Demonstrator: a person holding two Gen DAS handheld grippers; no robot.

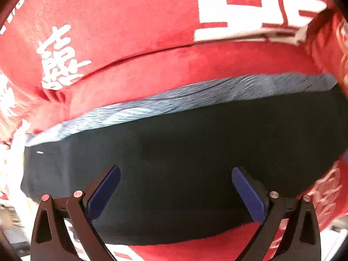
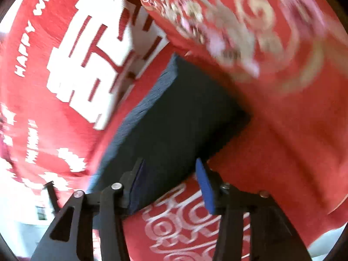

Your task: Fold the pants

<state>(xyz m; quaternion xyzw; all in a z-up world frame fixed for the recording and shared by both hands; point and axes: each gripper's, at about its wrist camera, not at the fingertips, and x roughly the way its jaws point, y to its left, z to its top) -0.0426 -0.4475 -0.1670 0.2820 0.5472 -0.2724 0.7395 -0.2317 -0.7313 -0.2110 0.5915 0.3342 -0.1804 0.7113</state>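
The dark navy pants (image 1: 184,152) lie folded into a flat band on a red bedspread, with a lighter ribbed edge (image 1: 174,100) along the far side. My left gripper (image 1: 176,174) is open just above the pants, its blue pads (image 1: 104,191) spread wide and holding nothing. In the right wrist view the pants (image 2: 174,119) run away from me as a dark rectangle. My right gripper (image 2: 169,174) is open over their near end, with the blue pads (image 2: 205,187) apart and empty.
The red bedspread (image 1: 108,21) with white characters and lettering covers the whole surface. A red pillow or quilt with gold and pink pattern (image 2: 250,32) lies at the far end of the pants. A pale floor strip (image 2: 28,235) shows at the lower left.
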